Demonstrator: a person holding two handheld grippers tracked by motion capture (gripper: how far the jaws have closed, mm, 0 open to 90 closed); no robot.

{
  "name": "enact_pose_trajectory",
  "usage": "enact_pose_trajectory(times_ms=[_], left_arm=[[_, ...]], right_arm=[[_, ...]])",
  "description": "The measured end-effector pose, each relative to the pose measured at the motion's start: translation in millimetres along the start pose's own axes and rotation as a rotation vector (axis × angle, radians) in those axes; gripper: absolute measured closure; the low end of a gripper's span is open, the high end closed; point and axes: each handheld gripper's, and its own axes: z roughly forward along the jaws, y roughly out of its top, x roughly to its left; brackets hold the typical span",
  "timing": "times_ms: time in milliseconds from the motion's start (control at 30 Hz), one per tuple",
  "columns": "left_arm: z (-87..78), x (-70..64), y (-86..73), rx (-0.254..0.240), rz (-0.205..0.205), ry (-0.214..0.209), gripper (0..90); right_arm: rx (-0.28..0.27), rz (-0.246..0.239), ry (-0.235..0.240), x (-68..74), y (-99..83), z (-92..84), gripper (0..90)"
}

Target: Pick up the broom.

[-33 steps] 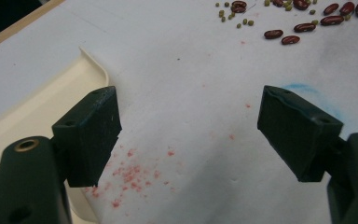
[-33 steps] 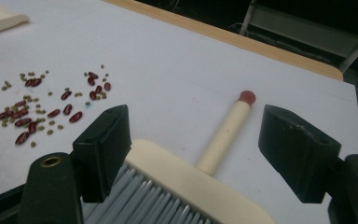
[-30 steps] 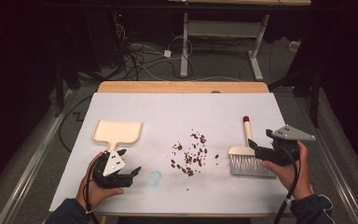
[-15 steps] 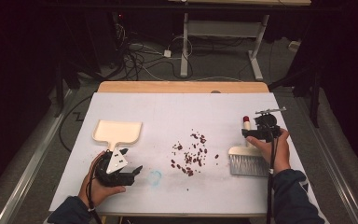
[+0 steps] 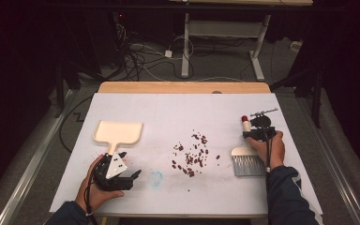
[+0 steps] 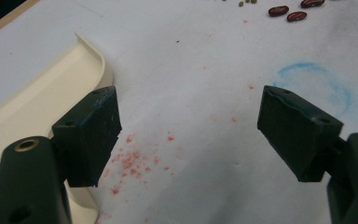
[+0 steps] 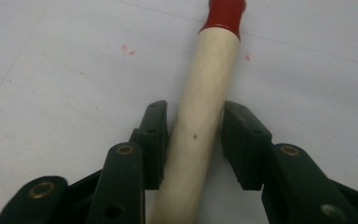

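Note:
A cream dustpan point(image 5: 118, 131) lies at the left of the white table, its handle toward me. My left gripper point(image 5: 130, 165) rests just in front of that handle, open. In the left gripper view the left gripper point(image 6: 186, 135) has wide-set jaws with bare table between them, and the dustpan point(image 6: 42, 102) is beside its left jaw. Several dark red beans point(image 5: 192, 152) are scattered mid-table. On the right lies a brush with grey bristles point(image 5: 247, 165). My right gripper point(image 5: 255, 133) is shut on its cream, red-tipped handle point(image 7: 209, 84).
A faint blue ring point(image 5: 155, 178) is drawn on the white sheet point(image 5: 178, 112) near the left gripper. A wooden strip point(image 5: 183, 87) edges the far side. Beyond it are floor cables point(image 5: 140, 56) and a desk frame point(image 5: 187, 42).
My right gripper has swung from the right of the brush onto its handle and closed on it. The left gripper has barely moved.

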Motion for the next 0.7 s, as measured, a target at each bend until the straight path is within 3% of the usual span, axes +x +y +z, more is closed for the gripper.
enact_pose_trajectory(times_ms=[133, 400, 700], left_arm=[[-3.6, -0.8, -3.3, 0.004, -0.007, 0.005, 20.5], [-5.8, -1.5, -5.3, 0.011, -0.006, 0.004, 20.6], [-6.3, -0.7, -3.9, 0.005, -0.006, -0.001, 20.6]], right_arm=[[-0.002, -0.023, -0.003, 5.3, 2.9, 1.9, 70.1], [-0.014, -0.031, 0.018, 3.8, 1.9, 1.3, 70.2], [-0.162, -0.017, 0.075, -4.6, -7.2, -22.0, 70.3]])
